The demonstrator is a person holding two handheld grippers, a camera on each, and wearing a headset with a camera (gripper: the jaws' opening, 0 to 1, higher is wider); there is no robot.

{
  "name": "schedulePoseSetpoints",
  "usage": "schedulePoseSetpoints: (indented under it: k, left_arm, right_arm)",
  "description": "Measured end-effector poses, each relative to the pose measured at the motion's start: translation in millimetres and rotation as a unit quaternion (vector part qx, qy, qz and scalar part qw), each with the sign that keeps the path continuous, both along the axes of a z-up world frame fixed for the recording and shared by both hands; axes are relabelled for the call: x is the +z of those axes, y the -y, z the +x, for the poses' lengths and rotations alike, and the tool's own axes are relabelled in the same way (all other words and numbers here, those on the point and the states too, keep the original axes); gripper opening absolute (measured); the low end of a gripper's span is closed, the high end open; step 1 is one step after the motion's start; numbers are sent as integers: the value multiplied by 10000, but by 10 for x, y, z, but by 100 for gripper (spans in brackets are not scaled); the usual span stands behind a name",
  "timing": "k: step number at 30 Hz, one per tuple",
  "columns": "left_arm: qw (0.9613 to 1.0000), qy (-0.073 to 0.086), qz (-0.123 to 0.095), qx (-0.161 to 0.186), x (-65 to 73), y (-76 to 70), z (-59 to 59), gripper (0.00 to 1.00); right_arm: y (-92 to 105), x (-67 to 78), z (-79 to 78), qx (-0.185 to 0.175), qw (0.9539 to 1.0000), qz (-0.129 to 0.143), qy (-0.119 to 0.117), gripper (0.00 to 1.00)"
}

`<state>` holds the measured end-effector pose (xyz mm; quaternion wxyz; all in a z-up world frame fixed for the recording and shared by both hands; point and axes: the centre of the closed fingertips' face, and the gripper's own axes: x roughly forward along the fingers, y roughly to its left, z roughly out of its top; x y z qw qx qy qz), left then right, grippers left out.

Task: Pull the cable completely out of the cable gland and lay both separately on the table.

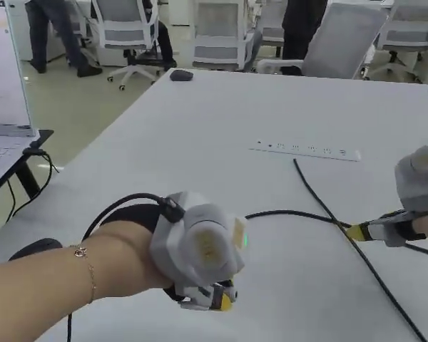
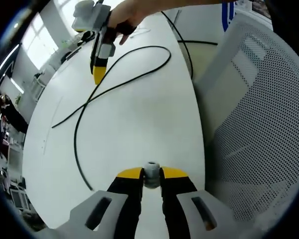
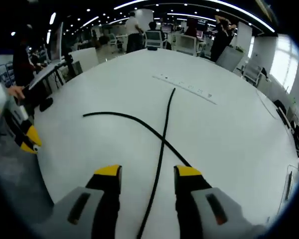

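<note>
On the white surface [image 1: 235,128] in the head view, a black cable [image 1: 289,211] lay in a loose curve and crossed over itself near the right edge. The left tool [image 1: 225,301] sat low in the middle, held in a hand with a thin bracelet at the wrist; from this side I could not tell how its jaws stood. The right tool [image 1: 357,230] came in from the right, its yellow tip at the cable's crossing. A strip [image 1: 307,149] lay flat farther back, and a laptop [image 1: 3,107] stood at the left.

Along the left gripper view, the left tool [image 2: 150,174] was clamped narrow on the grey gland [image 2: 151,168], which sat upright between the yellow tips. The cable [image 2: 75,144] ran across the surface, and its near end lay just left of the jaws, apart from the gland. The right tool [image 2: 98,75] pointed down at the cable near the top. A mesh chair [image 2: 254,99] stood to the right.

Along the right gripper view, the right tool [image 3: 148,172] stood wide, its jaws to either side of the cable [image 3: 169,112], which passed between them without touching either. The cable crossed itself just ahead of the tips. The left tool [image 3: 30,142] showed at the left edge, and the strip [image 3: 187,88] lay beyond the cable's far end.
</note>
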<state>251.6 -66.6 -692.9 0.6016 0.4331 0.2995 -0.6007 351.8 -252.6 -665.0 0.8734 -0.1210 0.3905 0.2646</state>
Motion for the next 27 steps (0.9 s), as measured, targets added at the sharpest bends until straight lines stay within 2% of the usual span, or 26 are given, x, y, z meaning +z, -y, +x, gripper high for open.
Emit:
schedulePoseSetpoints:
  k: [1,3,7,8,10,12,14,16,17,19,23,24,25,26,27]
  left_arm:
    - [9999,-89,72,-56,-66,47,6,14]
    - [9996,-126,195,-175,-192,120,41,14]
    - [9983,-220,399,-351,-412,230,80,14]
    - [9977,-296,477,-374,-485,248,91,14]
    - [9962,-323,659,-463,-602,249,120,14]
    - [9955,-304,750,-491,-680,264,163,14]
    - [9950,-352,784,-502,-729,271,179,14]
    - [9946,-384,794,-542,-735,274,178,14]
    - [9954,-387,721,-490,-714,299,196,14]
    - [9952,-422,741,-487,-712,295,204,14]
    - [9953,-366,722,-539,-673,252,216,17]
    - [9964,-400,599,-450,-634,267,221,20]
    - [9972,-564,422,-246,-570,279,192,24]
    - [9971,-640,367,-205,-526,269,172,26]
    - [9971,-640,352,-226,-476,246,175,28]
  right_arm:
    - [0,72,-116,120,9999,-60,9,43]
    - [-27,275,-345,196,9996,34,202,43]
    - [-23,489,-751,234,9992,16,318,42]
    - [-20,542,-871,216,9991,44,354,42]
    - [1,593,-1056,171,9991,92,373,42]
    - [31,617,-1206,88,9994,104,332,41]
    - [86,639,-1397,-73,9995,101,295,42]
    - [116,641,-1506,-156,9995,84,256,41]
    - [127,637,-1545,-192,9995,83,239,41]
    - [154,595,-1655,-294,9995,19,101,41]
    - [144,595,-1707,-403,9992,56,38,41]
    - [133,612,-1711,-408,9991,45,45,42]
    - [124,621,-1713,-413,9991,40,36,42]
    - [107,641,-1723,-407,9992,43,33,42]
    - [91,656,-1722,-397,9992,56,43,42]
